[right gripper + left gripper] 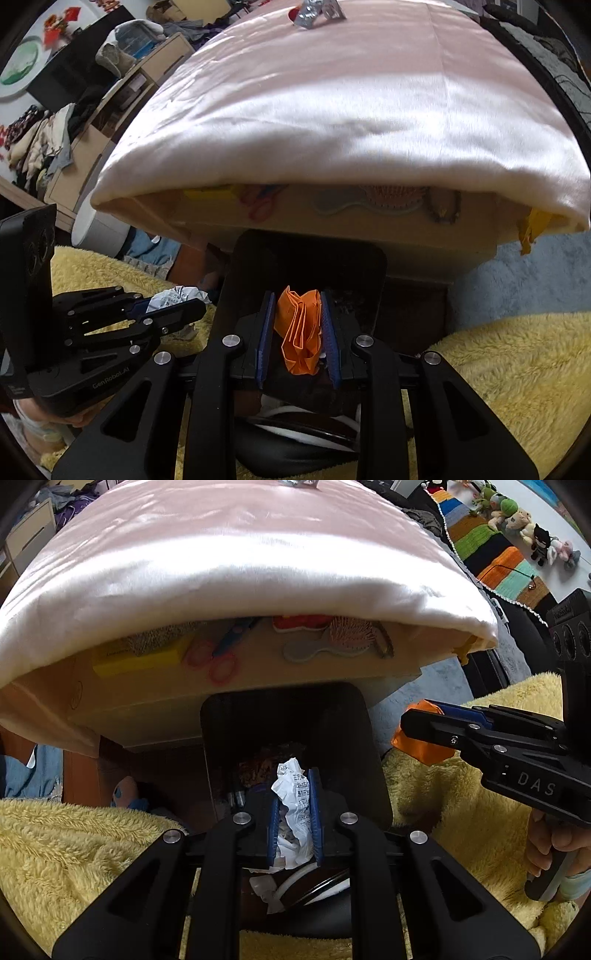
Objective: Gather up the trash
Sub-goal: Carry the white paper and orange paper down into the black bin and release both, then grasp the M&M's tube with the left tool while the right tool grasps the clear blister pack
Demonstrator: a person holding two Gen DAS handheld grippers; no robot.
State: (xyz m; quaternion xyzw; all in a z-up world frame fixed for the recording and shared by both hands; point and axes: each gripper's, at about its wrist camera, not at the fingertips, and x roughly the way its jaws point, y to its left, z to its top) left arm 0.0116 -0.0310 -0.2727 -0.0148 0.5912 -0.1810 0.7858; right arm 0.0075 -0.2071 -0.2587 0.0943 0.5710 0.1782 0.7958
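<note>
My left gripper [294,786] is shut on a crumpled white printed paper [293,805], held over the mouth of a black bin [354,709] that stands below the table's front edge. My right gripper [298,310] is shut on a crumpled orange paper [301,332], also above the black bin [373,266]. In the left wrist view the right gripper [413,723] comes in from the right with the orange paper [424,749]. In the right wrist view the left gripper [192,304] sits at the left with the white paper [173,297]. Dark scraps and white paper lie inside the bin.
A low table under a pink-white cloth [236,572] fills the view ahead; a silver wrapper [314,13] lies at its far end. Scissors [218,657], a hairbrush [343,635] and a yellow box [140,661] show under the cloth. Yellow fluffy blanket [517,369] surrounds the bin.
</note>
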